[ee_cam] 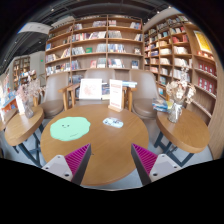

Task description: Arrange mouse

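A round wooden table (110, 145) lies ahead of my gripper. A green, round-cornered mouse mat (69, 127) lies on its left part. A small light-coloured object (113, 122), which looks like the mouse, lies on the bare wood to the right of the mat, near the table's middle. My gripper (111, 160) is open and empty over the near part of the table. Its fingers, with magenta pads (77, 158), stand wide apart, well short of the mouse and the mat.
Two upright sign cards (116, 95) stand at the table's far edge, with wooden chairs (70, 95) behind. Side tables with flower vases stand to the left (20, 125) and to the right (185, 130). Bookshelves (100, 45) line the walls.
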